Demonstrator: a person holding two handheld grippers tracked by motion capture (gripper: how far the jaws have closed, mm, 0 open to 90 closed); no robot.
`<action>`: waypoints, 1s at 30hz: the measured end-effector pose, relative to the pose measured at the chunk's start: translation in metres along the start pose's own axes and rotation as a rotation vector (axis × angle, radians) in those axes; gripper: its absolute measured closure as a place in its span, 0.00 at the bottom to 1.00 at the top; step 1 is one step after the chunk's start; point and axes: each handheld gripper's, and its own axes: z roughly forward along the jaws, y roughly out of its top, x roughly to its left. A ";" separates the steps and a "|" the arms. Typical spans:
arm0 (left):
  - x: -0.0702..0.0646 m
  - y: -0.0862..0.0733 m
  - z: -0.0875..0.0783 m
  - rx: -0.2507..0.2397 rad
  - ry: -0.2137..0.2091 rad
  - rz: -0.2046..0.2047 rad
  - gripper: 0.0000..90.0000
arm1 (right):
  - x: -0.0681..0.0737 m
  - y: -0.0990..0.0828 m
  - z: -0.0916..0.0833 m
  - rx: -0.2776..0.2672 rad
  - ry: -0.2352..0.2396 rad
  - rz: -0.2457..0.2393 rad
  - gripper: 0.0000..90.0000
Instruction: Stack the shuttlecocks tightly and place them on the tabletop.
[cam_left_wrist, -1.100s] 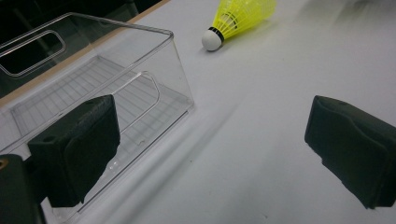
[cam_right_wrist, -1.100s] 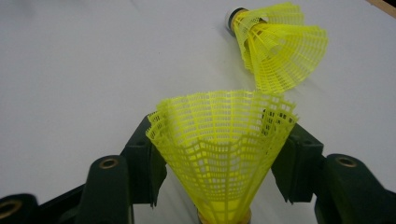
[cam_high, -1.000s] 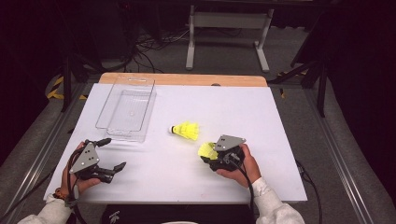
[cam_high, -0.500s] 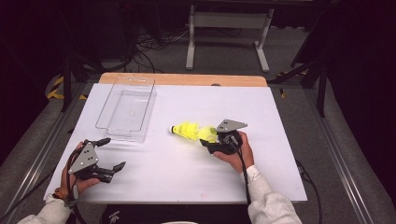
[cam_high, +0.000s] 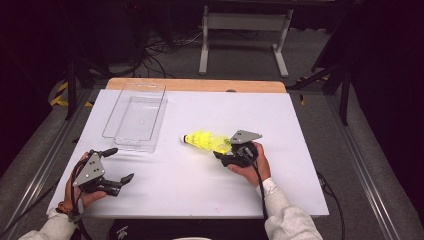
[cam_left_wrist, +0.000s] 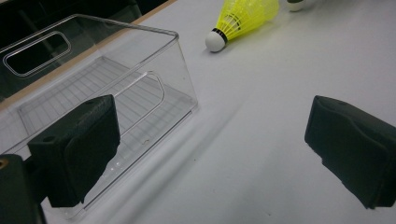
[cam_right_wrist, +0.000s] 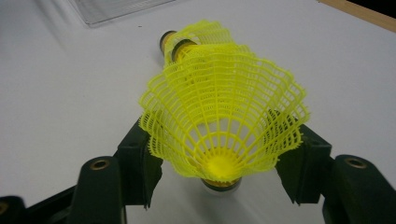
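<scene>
A yellow mesh shuttlecock lies on the white table with its white cork pointing left. My right gripper is just right of it, shut on the skirt of a second yellow shuttlecock. That one stands cork down, its open end tilted towards the camera and both jaws against its rim. The skirts of the two shuttlecocks touch or overlap. At the front left my left gripper rests in the person's hand, open, with nothing between its jaws.
A clear plastic bin stands empty at the back left, close in front of the left gripper. A wooden strip runs along the table's far edge. Beyond it are a metal stand and cables on the floor.
My right gripper has carried its shuttlecock up and left across the table until it is against the lying shuttlecock. The left gripper has not moved.
</scene>
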 end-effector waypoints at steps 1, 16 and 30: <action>0.000 0.000 0.000 0.001 0.000 0.000 0.05 | 0.000 -0.001 -0.002 0.000 0.000 0.002 0.44; 0.001 -0.001 0.000 0.000 -0.004 -0.008 0.05 | -0.009 -0.024 -0.026 0.033 -0.022 -0.023 0.41; 0.000 0.000 0.000 0.000 -0.004 -0.005 0.05 | -0.015 -0.051 -0.036 0.128 -0.041 -0.043 0.37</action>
